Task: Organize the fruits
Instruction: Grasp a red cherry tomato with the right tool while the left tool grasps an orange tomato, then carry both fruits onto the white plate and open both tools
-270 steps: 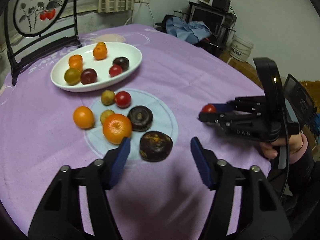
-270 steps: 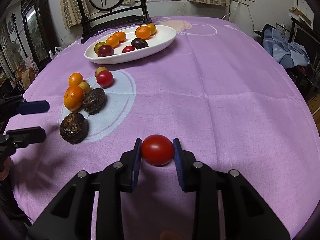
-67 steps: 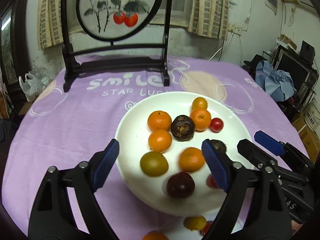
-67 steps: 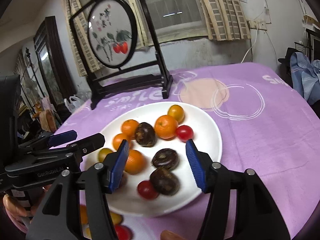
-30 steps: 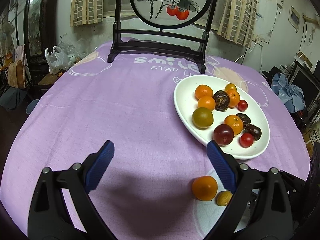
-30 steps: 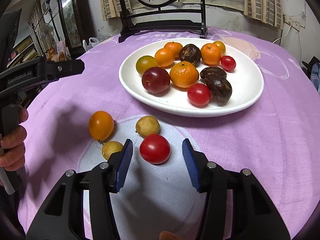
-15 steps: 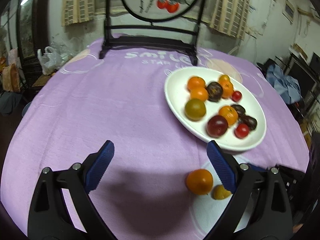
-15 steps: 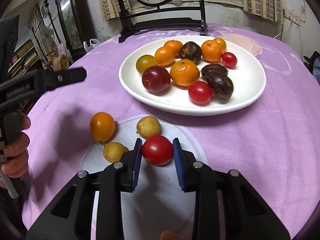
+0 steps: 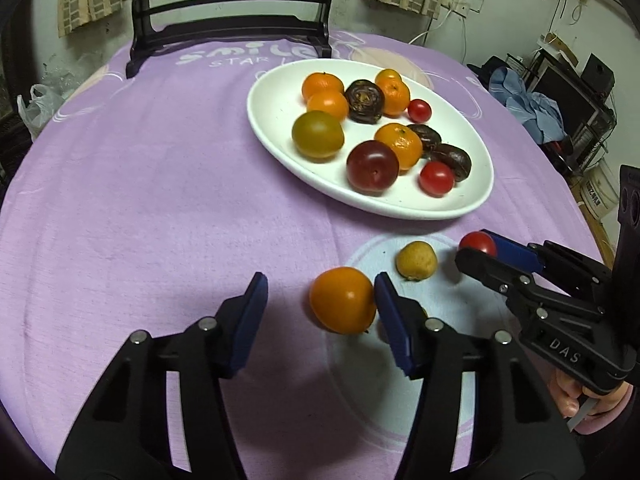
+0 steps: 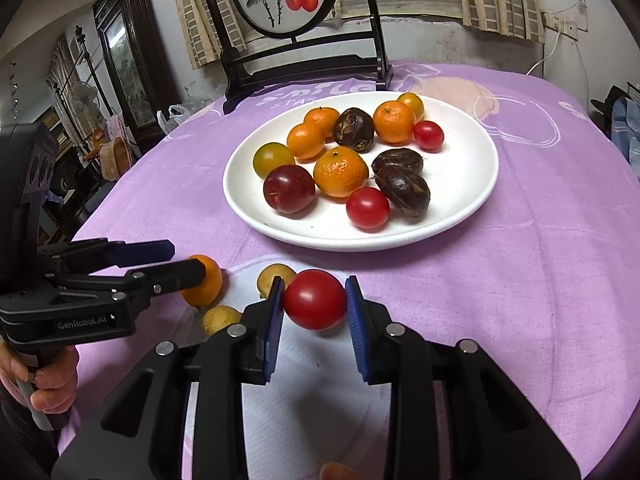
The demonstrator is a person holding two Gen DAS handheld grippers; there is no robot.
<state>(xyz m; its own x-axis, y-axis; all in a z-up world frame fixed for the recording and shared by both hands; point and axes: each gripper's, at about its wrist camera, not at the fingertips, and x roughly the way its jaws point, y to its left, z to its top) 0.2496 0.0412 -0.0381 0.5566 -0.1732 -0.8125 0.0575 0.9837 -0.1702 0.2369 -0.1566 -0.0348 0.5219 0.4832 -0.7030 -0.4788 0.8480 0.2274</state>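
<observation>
My right gripper (image 10: 314,310) is shut on a red tomato (image 10: 314,299) and holds it just above the cloth; the tomato also shows in the left wrist view (image 9: 478,243). My left gripper (image 9: 320,310) is open, its jaws either side of an orange (image 9: 342,299) on the cloth, with the right pad close against it. A small yellow fruit (image 9: 416,260) lies just beyond. A second yellow fruit (image 10: 221,319) lies beside the orange (image 10: 204,286). The white plate (image 10: 472,200) holds several fruits.
A purple cloth (image 9: 140,200) covers the round table. A black wooden screen stand (image 10: 304,68) stands behind the plate. A dark cabinet (image 10: 128,60) and clutter lie off the table to the left.
My left gripper has moved forward and its jaws have narrowed around the orange. My right gripper has lifted the red tomato slightly and come nearer the plate.
</observation>
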